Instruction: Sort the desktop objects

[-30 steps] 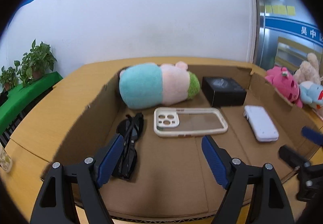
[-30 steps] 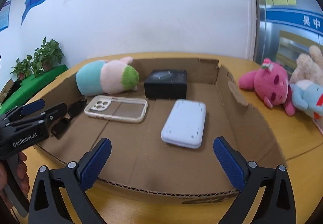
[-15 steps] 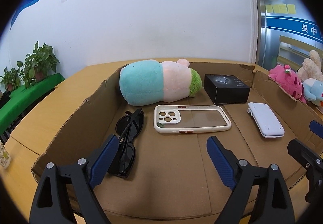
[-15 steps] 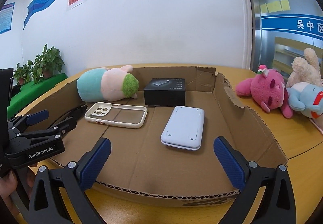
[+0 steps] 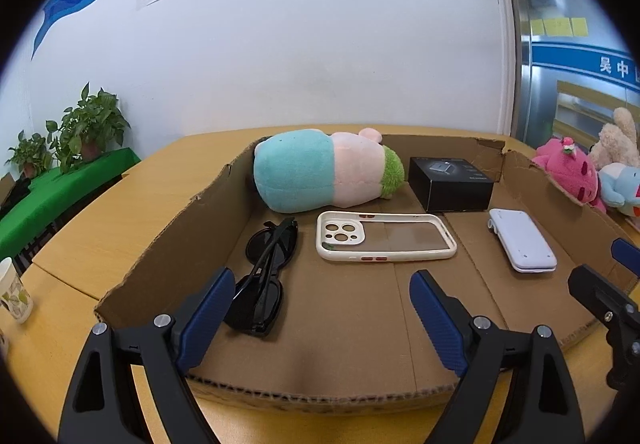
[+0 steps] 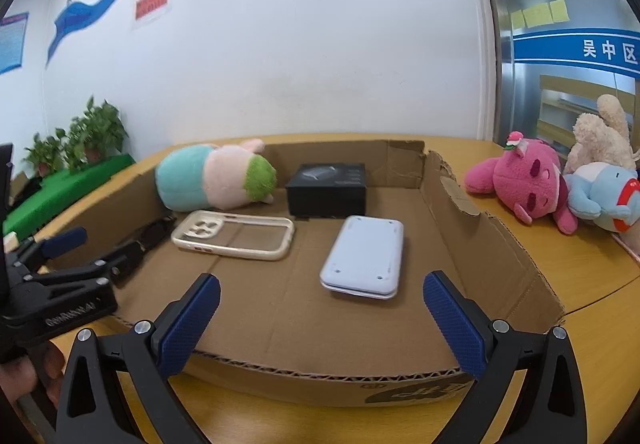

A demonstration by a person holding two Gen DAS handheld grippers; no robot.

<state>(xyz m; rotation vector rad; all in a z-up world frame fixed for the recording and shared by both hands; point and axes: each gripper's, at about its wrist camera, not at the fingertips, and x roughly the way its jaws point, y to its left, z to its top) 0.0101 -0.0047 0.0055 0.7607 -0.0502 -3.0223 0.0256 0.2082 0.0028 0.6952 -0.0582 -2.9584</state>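
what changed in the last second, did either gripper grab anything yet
Nothing was grabbed or let go. Both the left gripper and right gripper pulled back and tilted up a little from the cardboard tray, jaws open throughout. The sunglasses, phone case and white device stayed put.

- A wooden table (image 5: 120, 212) with a light, yellowish top carries everything seen.
- A shallow cardboard tray (image 5: 360, 324) is set flat on it.
- A paper cup (image 5: 14, 298) is stood on the table, well apart from the tray's left wall.
- A pink plush toy (image 6: 524, 182), a beige plush toy (image 6: 600, 134) and a light blue plush toy (image 6: 604, 192) are piled together on the table beyond the tray's right wall.
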